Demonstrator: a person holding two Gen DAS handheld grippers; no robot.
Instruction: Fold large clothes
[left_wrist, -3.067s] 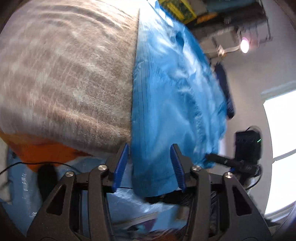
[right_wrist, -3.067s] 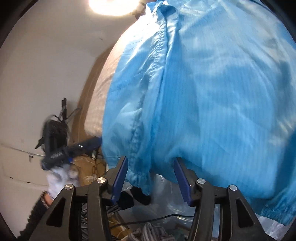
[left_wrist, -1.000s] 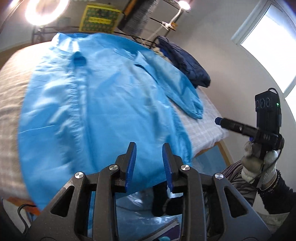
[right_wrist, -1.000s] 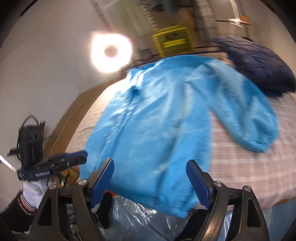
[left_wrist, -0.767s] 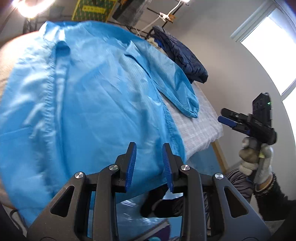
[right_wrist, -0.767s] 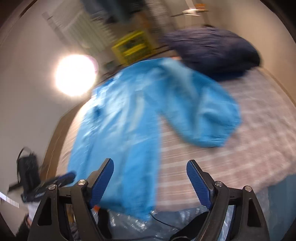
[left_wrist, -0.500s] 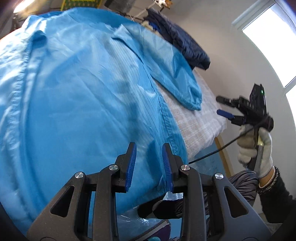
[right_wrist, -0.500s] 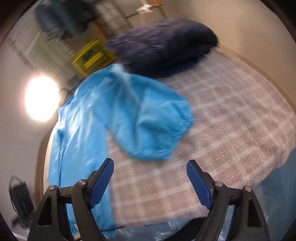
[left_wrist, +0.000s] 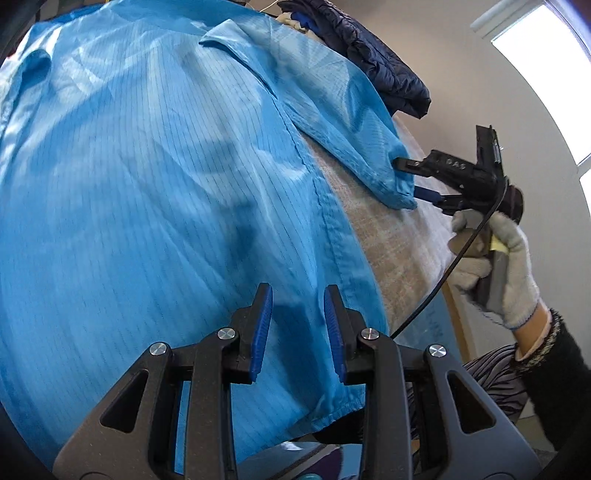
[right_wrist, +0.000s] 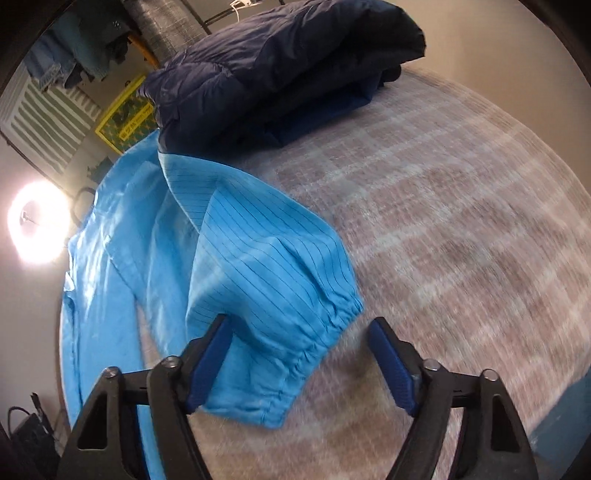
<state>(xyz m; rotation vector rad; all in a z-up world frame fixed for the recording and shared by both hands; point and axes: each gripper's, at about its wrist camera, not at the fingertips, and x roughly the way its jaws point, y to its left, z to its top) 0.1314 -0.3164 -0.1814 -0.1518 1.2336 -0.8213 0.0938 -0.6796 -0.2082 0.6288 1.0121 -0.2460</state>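
- The right gripper (right_wrist: 299, 354) stands wide, nothing pinched; its jaws have just been narrowing, with the gathered cuff (right_wrist: 325, 325) of the blue jacket's (left_wrist: 155, 192) sleeve between them but touching neither pad.
- Risk here: the thin, slippery cloth may let only the top layer be caught, or the plaid bedcover (right_wrist: 443, 206) beneath may be nipped along with the cuff if the jaws drive too low.
- The cuff sits nearer the left finger than the right, so an off-centre bite could slip out once lifted.
- The left gripper (left_wrist: 298, 328) hangs over the jacket's side seam near the hem, jaws a narrow gap apart, holding nothing; whether the pads brush the cloth I cannot tell.
- Just below it the hem droops over the bed edge, so a tug on the sleeve could drag the whole garment off.
- Beyond the sleeve lies a folded dark navy jacket (right_wrist: 280, 62), near the blue shoulder; a wide fold swing could catch it.
- Farther off, a bright ring lamp (right_wrist: 37, 229) and shelving stand clear of the work.
- The cable (left_wrist: 443, 273) trailing from the right gripper might snag the bed edge.
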